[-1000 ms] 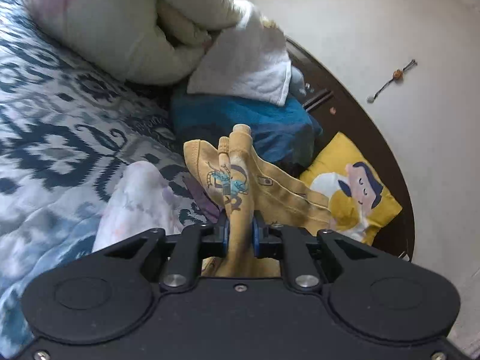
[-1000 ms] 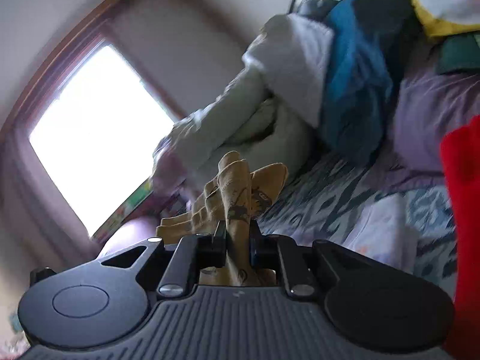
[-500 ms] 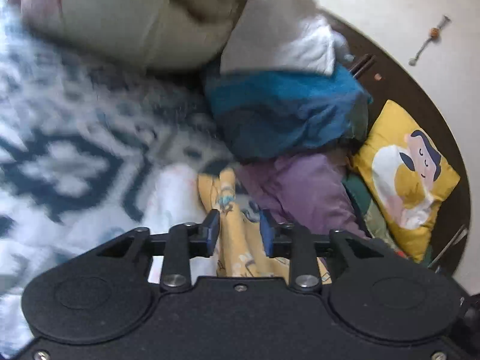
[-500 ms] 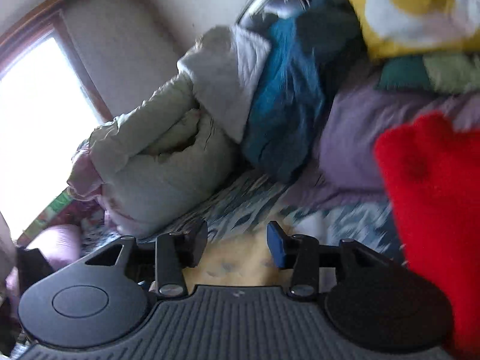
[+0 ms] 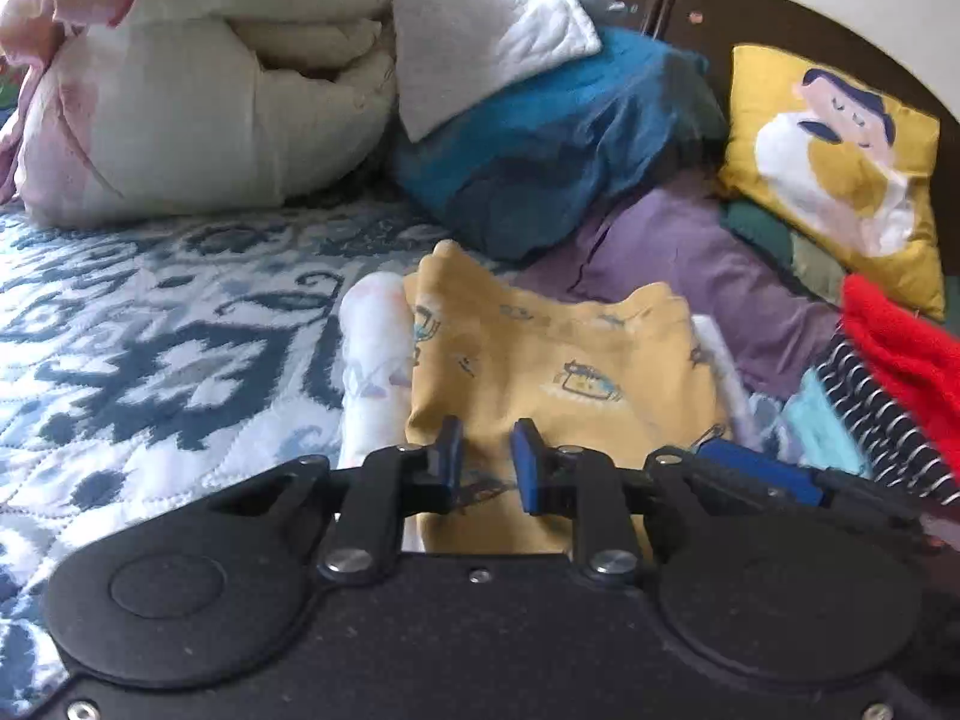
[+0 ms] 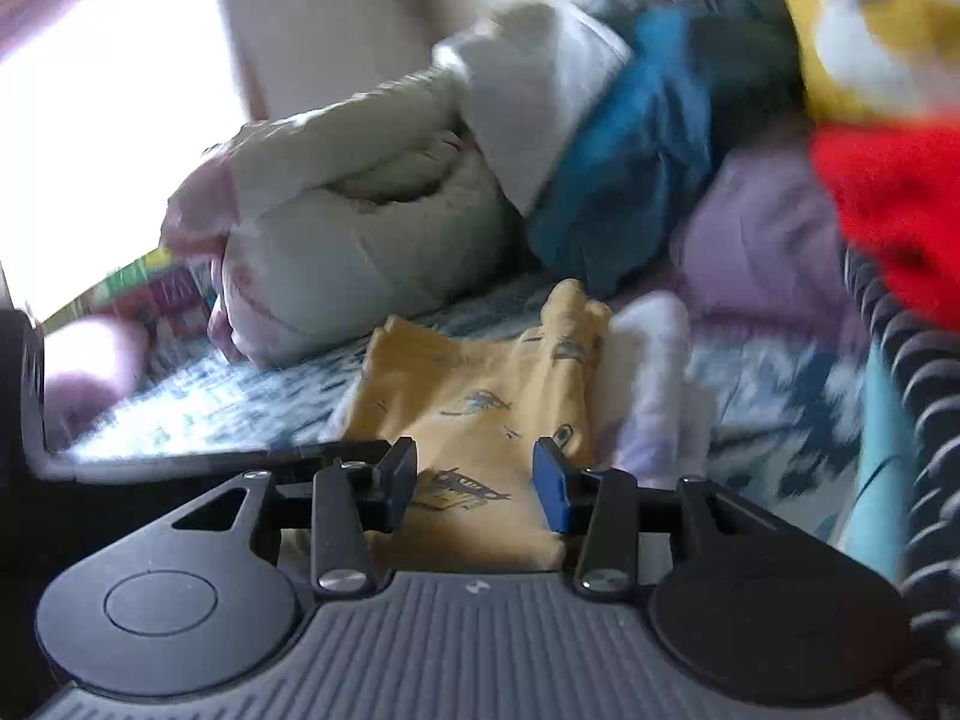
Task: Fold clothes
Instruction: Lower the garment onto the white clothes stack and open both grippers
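A bed covered with a blue-and-white patterned quilt (image 5: 150, 360) fills both views, with a dark curved headboard (image 5: 678, 12) behind it and a bright window (image 6: 102, 120) off to one side in the right wrist view. Piled against the headboard are a rolled cream comforter (image 5: 198, 114), a white quilted blanket (image 5: 486, 42) draped over a blue bundle (image 5: 558, 150), a purple cloth (image 5: 690, 276) and a yellow cushion (image 5: 840, 162) printed with a cartoon figure. The yellow garment (image 5: 558, 372), printed with small drawings, lies folded flat on the quilt in the middle of the bed, partly on top of a pale white-and-pink garment (image 5: 375, 372) that shows along its edge. A red cloth (image 5: 900, 354) sits at the far side above a black-and-white striped piece (image 5: 876, 420) and a light turquoise one (image 5: 822, 426). The left gripper (image 5: 486, 465) hangs over the near edge of the yellow garment with its jaws spread apart, the cloth lying loose between them and not pinched. The right gripper (image 6: 474, 483) is likewise over the near part of the yellow garment (image 6: 480, 408), its jaws set wide and holding nothing; its tip also appears in the left wrist view, just beside the garment's corner. The right wrist view is blurred toward its edges.
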`<state>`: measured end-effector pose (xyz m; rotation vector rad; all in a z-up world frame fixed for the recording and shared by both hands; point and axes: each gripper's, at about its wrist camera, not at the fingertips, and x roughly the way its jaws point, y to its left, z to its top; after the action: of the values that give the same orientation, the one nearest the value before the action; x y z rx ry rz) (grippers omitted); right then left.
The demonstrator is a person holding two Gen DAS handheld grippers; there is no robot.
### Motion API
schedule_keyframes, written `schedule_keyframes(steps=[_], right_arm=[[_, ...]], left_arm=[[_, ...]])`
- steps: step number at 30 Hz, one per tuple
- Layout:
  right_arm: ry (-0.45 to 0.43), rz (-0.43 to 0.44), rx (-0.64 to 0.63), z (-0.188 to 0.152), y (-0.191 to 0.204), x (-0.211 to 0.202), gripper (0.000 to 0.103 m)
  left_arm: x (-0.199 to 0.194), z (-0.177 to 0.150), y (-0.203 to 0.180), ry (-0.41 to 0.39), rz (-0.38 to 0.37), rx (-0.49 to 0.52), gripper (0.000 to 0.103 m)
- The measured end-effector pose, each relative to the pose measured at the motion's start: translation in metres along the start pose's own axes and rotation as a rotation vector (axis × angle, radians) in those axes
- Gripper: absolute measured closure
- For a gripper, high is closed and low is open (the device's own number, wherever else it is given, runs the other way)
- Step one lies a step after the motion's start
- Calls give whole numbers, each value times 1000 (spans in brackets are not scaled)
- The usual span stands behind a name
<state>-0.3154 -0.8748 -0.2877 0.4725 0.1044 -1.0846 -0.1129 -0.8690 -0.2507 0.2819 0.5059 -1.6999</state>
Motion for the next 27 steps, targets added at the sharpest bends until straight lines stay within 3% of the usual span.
schedule_keyframes(steps=[4, 8, 11, 14, 16, 18, 19, 23, 24, 27], right_arm=[[-85, -56, -27, 0, 2, -18, 60], [-12, -53, -48, -4, 2, -6, 60], [13, -55, -67, -6, 5, -5, 59], [36, -45, -65, 1, 7, -15, 54], [80, -18, -35, 10, 7, -27, 42], [135, 16, 14, 20, 5, -38, 17], [172, 40, 56, 25, 3, -42, 13], [253, 76, 161, 37, 6, -73, 7], [266, 68, 159, 40, 8, -83, 1], [295, 66, 110, 50, 14, -111, 0]], left_arm=[[-20, 1, -3, -80, -47, -24, 82], [-4, -20, -12, -7, 43, 70, 82], [-10, -9, -12, 12, 46, 15, 80], [-30, -4, -23, 33, 105, 10, 51], [-49, -3, -24, 49, 131, -55, 47], [-66, -1, -24, 63, 159, -115, 33], [-75, 1, -26, 66, 167, -132, 32], [-109, 12, -46, 84, 215, -138, 13], [-118, 14, -52, 82, 228, -133, 11], [-145, 17, -71, 68, 279, -115, 6]])
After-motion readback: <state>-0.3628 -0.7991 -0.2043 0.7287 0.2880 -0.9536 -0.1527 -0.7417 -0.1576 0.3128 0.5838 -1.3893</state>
